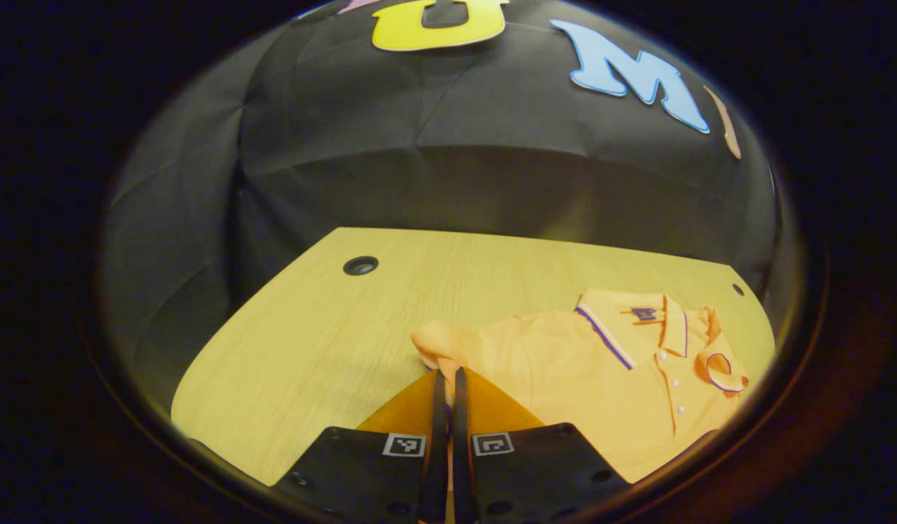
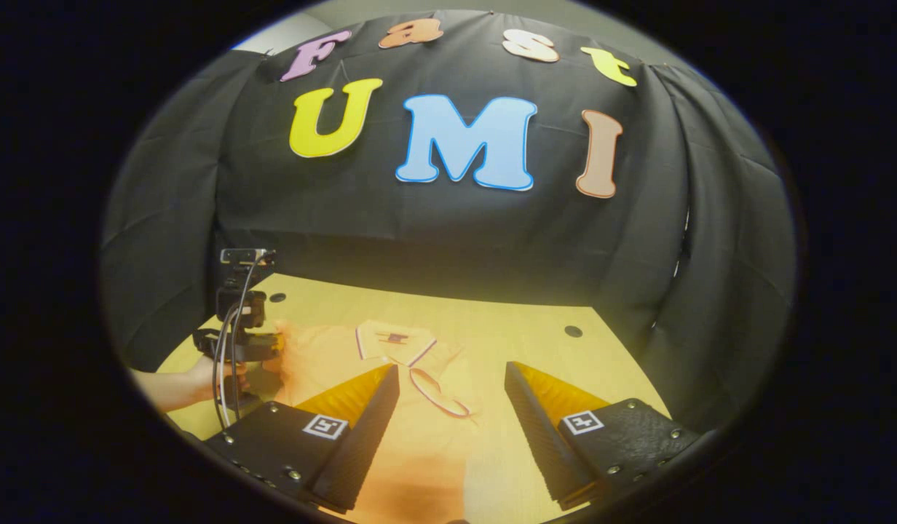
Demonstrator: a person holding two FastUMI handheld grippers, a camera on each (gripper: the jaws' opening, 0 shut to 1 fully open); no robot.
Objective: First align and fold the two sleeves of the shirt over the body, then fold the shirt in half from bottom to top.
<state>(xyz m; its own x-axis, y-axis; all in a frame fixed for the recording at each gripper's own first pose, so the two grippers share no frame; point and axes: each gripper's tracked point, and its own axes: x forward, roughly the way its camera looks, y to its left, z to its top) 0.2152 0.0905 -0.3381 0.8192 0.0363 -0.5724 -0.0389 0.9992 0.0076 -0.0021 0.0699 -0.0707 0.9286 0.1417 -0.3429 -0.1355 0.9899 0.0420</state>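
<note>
An orange polo shirt (image 1: 601,378) lies on the wooden tabletop (image 1: 332,327), collar toward the booth wall. In the left gripper view the left claw (image 1: 448,382) has its two fingers drawn together with only a thin slit between them, and their tips sit at the edge of the shirt's left sleeve (image 1: 448,346), which is bunched into a soft fold; the fabric seems to be pinched between them, though the tips hide the contact. The collar (image 1: 623,327) has a dark stripe along its edge, and a row of white buttons (image 1: 674,382) runs down the placket. The other sleeve, with its striped cuff (image 1: 725,371), already lies folded over the chest. A round cable hole (image 1: 360,265) sits in the tabletop, well apart from the shirt. In the right gripper view the right claw (image 2: 452,386) hangs above the shirt (image 2: 419,437) with its fingers spread wide and nothing between them; the striped cuff (image 2: 437,393) shows in the gap. Farther off to the left, a hand (image 2: 201,378) holds the left claw (image 2: 270,356) at the shirt's far side, and the fabric there is blurred.
</note>
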